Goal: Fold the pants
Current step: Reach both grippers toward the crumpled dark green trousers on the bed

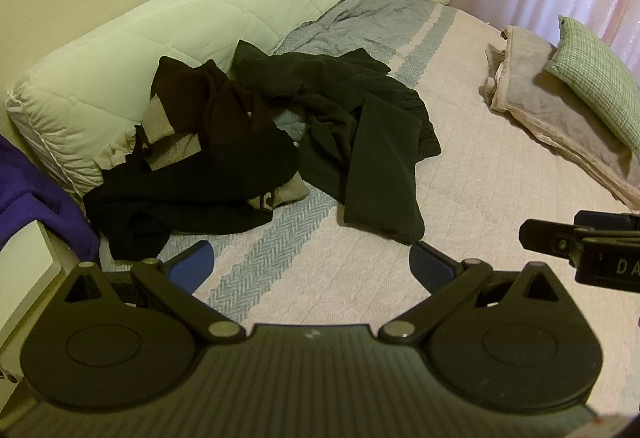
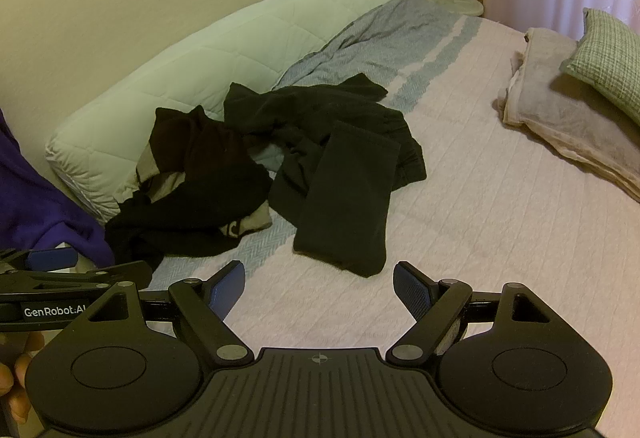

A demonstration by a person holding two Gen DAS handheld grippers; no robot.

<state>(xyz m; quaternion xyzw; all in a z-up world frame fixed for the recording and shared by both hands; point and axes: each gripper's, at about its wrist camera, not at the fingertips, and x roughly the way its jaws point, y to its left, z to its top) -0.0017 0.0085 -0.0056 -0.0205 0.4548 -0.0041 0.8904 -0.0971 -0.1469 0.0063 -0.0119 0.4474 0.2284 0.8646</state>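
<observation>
Pants [image 1: 380,158] lay crumpled among dark clothes [image 1: 192,166] on the bed [image 1: 480,198] near the white cushion [image 1: 160,50], so I held both left gripper [image 1: 310,266] and right gripper [image 2: 319,284] spread apart, empty, just short of them.

left tool [image 1: 310,264]: jaws spread wide, empty | right tool [image 2: 319,284]: jaws spread wide, empty

White bolster [image 1: 168,34] along wall, folded blanket [image 1: 556,118] under checked pillow [image 1: 600,78], purple cloth [image 1: 36,198].
</observation>
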